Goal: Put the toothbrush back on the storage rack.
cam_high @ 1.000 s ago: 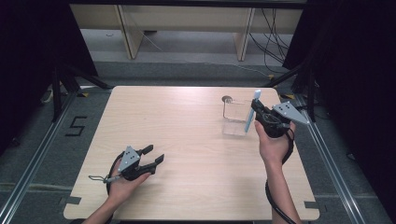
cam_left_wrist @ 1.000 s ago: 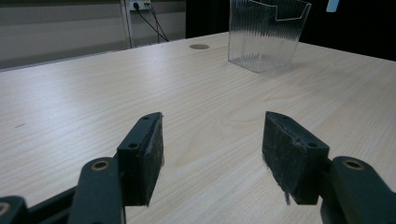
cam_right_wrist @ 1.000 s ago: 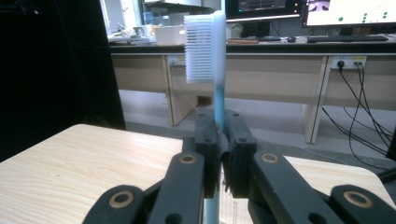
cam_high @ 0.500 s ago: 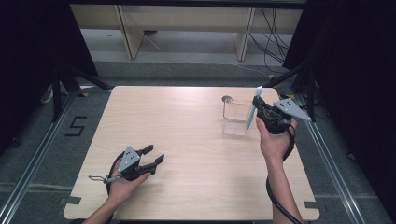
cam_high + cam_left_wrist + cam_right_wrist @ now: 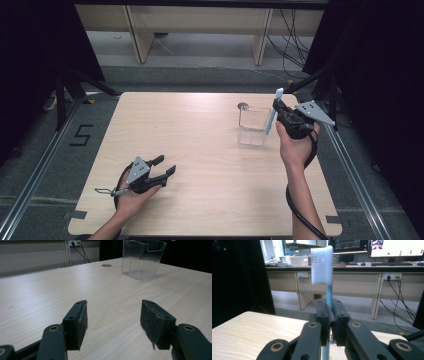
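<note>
The toothbrush (image 5: 327, 277) is held upright, with its white bristle head on top and its light blue handle going down between the jaws of the right tongs (image 5: 329, 315), which are clenched on the handle. In the high view the toothbrush (image 5: 272, 112) stands almost vertical, leaning a little, just beside the right wall of the clear ribbed holder (image 5: 252, 125), and its lower end seems to be near the rim of the holder. Whether the tip is already inside or not, I cannot tell from these views.

The holder (image 5: 142, 258) is a transparent plastic box with fine vertical ribs and an open top; it stands on the far right part of the tabletop (image 5: 200, 150), near a small round grommet (image 5: 243, 106).

I judge that the step in hand is to bring the toothbrush to the holder and to put it in. The next move probably calls for placing the lower end of the handle over the opening, lowering it straight so that it does not push the light holder, and opening the jaws only when the handle rests inside.

The left tongs (image 5: 162, 170) are released, with the jaws wide apart and nothing between them, and they rest low on the near left part of the tabletop, well apart from the holder.

Concerning writing: on the floor at the left of the tabletop there is a mark made of black tape (image 5: 81, 135) that reads like the digit 5. On the toothbrush and on the holder I can read no brand or label. The monitors (image 5: 397, 247) behind show only small marks, too small to read.
</note>
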A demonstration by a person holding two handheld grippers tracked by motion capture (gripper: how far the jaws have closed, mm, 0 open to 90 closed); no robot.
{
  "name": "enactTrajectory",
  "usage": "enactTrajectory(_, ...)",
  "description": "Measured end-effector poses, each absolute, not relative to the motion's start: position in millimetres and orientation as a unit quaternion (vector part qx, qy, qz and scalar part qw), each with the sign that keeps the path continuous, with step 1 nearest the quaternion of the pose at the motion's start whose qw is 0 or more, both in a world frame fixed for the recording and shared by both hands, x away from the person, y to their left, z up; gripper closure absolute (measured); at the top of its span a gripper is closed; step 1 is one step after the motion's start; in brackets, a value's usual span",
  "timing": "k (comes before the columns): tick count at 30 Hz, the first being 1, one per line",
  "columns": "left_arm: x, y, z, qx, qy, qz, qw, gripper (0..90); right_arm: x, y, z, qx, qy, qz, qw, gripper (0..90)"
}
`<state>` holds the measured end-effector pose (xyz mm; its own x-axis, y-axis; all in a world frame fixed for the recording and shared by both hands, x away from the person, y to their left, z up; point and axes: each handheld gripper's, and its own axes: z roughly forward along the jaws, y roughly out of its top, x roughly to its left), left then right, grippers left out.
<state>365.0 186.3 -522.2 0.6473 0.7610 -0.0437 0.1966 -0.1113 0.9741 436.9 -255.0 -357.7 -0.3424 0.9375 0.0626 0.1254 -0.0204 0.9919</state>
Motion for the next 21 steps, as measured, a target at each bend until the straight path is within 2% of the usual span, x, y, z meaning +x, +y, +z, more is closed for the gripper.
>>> enactTrajectory(21, 365, 186, -522, 0.702, 0.341, 0.245, 0.575, 38.4, 456, -254, -352, 0.448, 0.597, 0.557, 0.366, 86.1)
